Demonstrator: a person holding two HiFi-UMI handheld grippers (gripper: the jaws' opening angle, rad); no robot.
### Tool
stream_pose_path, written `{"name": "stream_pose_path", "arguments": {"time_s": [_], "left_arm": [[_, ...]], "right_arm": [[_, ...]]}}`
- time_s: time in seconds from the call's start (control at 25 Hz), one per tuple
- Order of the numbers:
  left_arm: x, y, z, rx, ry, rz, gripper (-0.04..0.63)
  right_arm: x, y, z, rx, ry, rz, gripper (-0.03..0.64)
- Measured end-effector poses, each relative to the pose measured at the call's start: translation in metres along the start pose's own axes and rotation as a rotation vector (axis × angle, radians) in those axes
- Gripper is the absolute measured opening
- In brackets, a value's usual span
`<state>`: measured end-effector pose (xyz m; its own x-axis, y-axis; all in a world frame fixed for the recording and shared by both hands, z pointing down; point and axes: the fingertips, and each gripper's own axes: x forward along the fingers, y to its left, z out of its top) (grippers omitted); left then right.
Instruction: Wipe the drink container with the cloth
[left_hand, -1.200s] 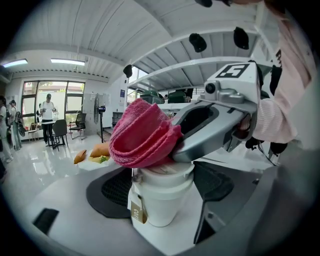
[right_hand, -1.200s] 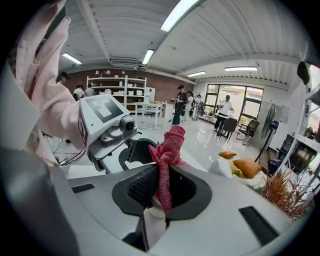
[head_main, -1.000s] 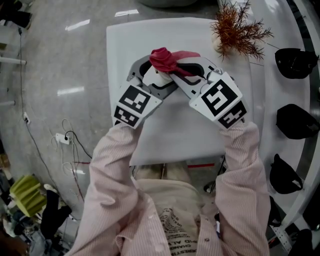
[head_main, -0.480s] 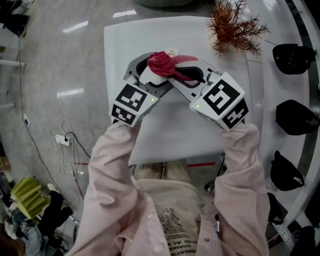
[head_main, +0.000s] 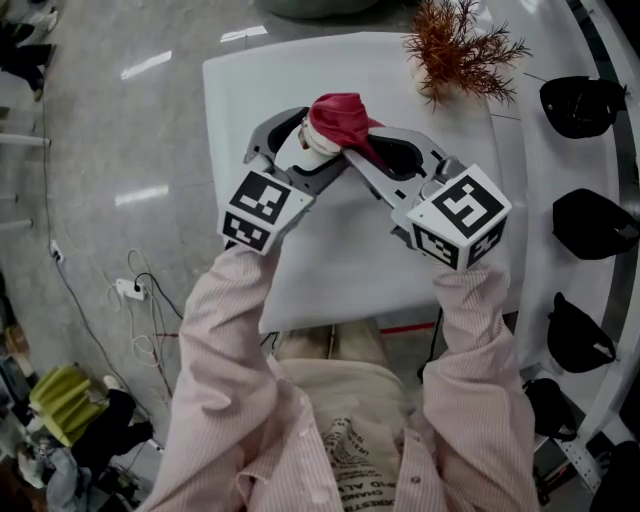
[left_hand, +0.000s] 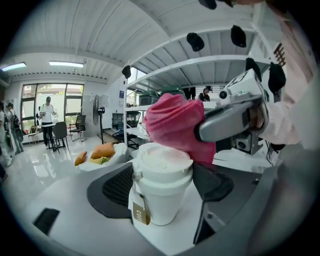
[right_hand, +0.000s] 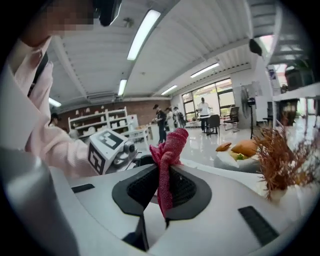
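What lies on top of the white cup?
The red cloth, held in the right gripper, lies over the far side of the lid of the cup. The lid's near side is bare; the rest is covered.

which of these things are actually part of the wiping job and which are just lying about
In the job:
white lidded disposable cup, held by the left gripper
pink-red woven cloth, clamped in the right gripper

Lying about:
dried rust-brown plant
black caps at the right
bread rolls
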<state>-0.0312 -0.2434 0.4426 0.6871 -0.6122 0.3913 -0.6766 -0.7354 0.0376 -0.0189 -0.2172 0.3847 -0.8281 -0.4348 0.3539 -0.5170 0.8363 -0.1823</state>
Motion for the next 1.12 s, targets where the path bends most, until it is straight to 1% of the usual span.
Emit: {"name": "stream_pose_path", "arguments": {"time_s": [0.12,0.16,0.32,0.52,0.8,0.92,1.0,1.12], "left_arm": [[0.0,0.001,0.001,0.002,0.001,-0.005,0.374],[0.0,0.001,0.001,0.001,0.001,-0.006,0.374],[0.001,0.0,0.0,-0.001,-0.001,-0.006,0.374],[0.0,0.001,0.001,-0.001,-0.01,-0.005,0.374],[-0.001,0.0,0.001,-0.002,-0.039,-0.004,0.374],[-0.001,0.0,0.002,-0.007,-0.048,-0.002,0.374],[-0.002,0.0,0.001,-0.01,-0.049,-0.002,0.374],[-0.002,0.0,0.002,-0.012,-0.057,-0.001,0.374]], "right_arm": [[-0.018,-0.014,0.008,0.188,-0.218,-0.106,0.048],[-0.023,-0.017,0.007,0.241,-0.275,-0.142,0.048],[-0.037,-0.023,-0.005,0.392,-0.427,-0.274,0.048],[-0.048,-0.024,-0.023,0.596,-0.605,-0.411,0.048],[-0.045,-0.022,-0.054,0.824,-0.768,-0.476,0.048],[-0.041,-0.023,-0.063,0.904,-0.836,-0.488,0.048],[-0.038,-0.023,-0.066,0.943,-0.872,-0.479,0.048],[-0.031,-0.025,-0.065,0.961,-0.893,-0.458,0.048]]}}
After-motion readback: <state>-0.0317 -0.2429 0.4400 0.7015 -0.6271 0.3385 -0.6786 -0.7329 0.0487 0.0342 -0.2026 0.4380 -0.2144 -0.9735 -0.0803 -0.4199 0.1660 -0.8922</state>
